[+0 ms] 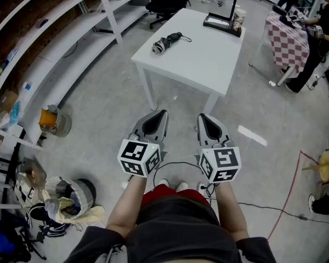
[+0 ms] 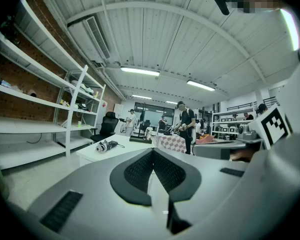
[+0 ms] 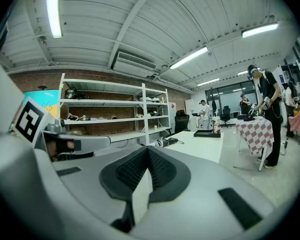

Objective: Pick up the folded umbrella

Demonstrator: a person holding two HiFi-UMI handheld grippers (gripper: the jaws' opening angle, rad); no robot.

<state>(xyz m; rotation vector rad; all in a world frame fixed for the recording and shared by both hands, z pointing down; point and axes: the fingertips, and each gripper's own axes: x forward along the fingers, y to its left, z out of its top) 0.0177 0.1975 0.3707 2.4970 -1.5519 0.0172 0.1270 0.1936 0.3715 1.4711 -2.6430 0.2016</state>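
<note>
- Head view: A person holds the left gripper (image 1: 161, 115) and the right gripper (image 1: 203, 118) side by side above the grey floor (image 1: 98, 108). Both pairs of jaws are together and empty. The folded umbrella (image 1: 167, 41) lies on the far left part of the white counter (image 1: 208, 64), well apart from both grippers. A black tray (image 1: 222, 22) sits at the counter's far edge.
- Left gripper view: The jaws meet tip to tip with nothing between them. The folded umbrella (image 2: 106, 145) rests on the counter ahead, slightly to the left. White shelves (image 2: 40, 126) line the brick wall.
- Right gripper view: The jaws are pressed together and grip nothing. The folded umbrella (image 3: 165, 142) lies on the counter, just above the jaw tips in the frame. A person (image 3: 267, 114) stands at a checked-cloth table (image 3: 255, 131).
</note>
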